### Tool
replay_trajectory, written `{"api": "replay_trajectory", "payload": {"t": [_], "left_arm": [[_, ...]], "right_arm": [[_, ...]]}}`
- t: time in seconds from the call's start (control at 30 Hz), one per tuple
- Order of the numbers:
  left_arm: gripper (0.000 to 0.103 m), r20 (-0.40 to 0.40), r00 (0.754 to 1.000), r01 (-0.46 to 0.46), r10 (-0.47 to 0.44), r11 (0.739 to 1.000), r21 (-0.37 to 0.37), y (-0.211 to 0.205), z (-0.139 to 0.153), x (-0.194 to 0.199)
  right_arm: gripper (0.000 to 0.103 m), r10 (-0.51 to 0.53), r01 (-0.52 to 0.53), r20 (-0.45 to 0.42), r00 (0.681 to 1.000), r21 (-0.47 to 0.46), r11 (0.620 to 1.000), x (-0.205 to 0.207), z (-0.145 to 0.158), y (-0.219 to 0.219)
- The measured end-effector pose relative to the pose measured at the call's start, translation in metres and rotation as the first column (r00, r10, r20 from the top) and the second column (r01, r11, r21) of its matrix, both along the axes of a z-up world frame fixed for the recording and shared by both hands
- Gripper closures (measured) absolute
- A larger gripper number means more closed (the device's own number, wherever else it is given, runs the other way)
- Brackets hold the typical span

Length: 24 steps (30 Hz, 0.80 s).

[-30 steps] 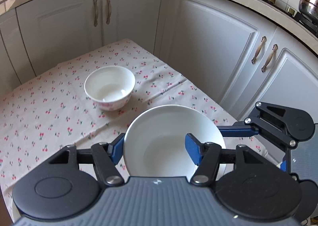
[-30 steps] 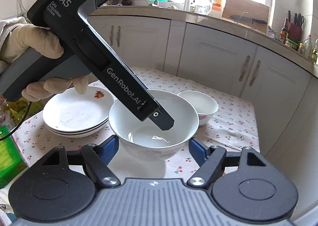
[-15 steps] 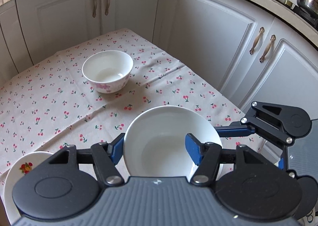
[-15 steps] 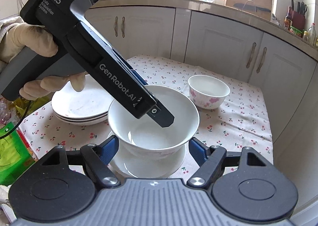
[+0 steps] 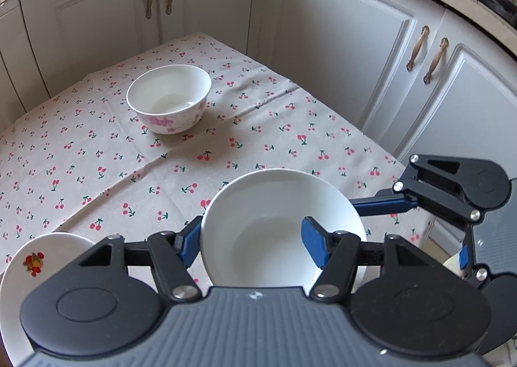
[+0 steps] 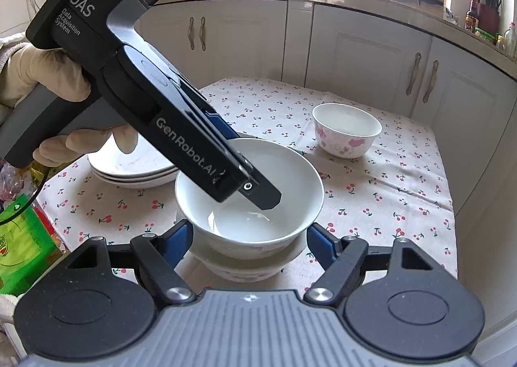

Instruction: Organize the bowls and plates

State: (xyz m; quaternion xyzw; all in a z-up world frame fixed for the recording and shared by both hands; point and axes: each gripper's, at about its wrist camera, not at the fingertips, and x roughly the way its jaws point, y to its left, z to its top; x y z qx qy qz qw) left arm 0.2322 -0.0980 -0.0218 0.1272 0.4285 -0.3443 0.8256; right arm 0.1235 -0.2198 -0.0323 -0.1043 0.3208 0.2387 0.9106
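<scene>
My left gripper (image 5: pixel 250 239) is shut on the near rim of a white bowl (image 5: pixel 274 237), one finger inside and one outside. In the right wrist view the same bowl (image 6: pixel 258 215) hangs just above another bowl (image 6: pixel 245 265) on the cherry-print cloth, with the left gripper (image 6: pixel 258 187) reaching into it. My right gripper (image 6: pixel 250 237) is open, its blue fingers on either side of the two bowls, touching neither. A small bowl with pink flowers (image 5: pixel 169 99) (image 6: pixel 345 129) stands further back. A stack of white plates (image 6: pixel 129 170) sits at left; its rim (image 5: pixel 35 257) shows in the left wrist view.
The table (image 6: pixel 404 192) is covered by the cherry-print cloth, and white cabinets (image 5: pixel 339 44) close it in behind and at right. A green package (image 6: pixel 19 237) lies at the table's left edge. The right gripper's body (image 5: pixel 452 186) sits beside the held bowl.
The left gripper has carried the white bowl down over the other bowl, now just above it. The right gripper has stayed open around them. The plate stack has come into the left view.
</scene>
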Motion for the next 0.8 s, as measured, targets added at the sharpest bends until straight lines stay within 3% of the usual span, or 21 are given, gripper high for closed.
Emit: {"api": "replay_trajectory", "payload": {"t": [0.57, 0.8], "left_arm": [[0.039, 0.006, 1.0, 0.015, -0.015, 1.0, -0.004, 0.0018, -0.0085, -0.0022], [0.031, 0.019, 1.0, 0.013, -0.012, 1.0, -0.016, 0.0061, -0.0071, -0.0025]], "right_arm": [[0.021, 0.002, -0.002, -0.021, 1.0, -0.002, 1.0, 0.0009, -0.0053, 0.0001], [0.008, 0.005, -0.005, 0.01, 1.0, 0.017, 1.0, -0.0034, -0.0017, -0.0008]]}}
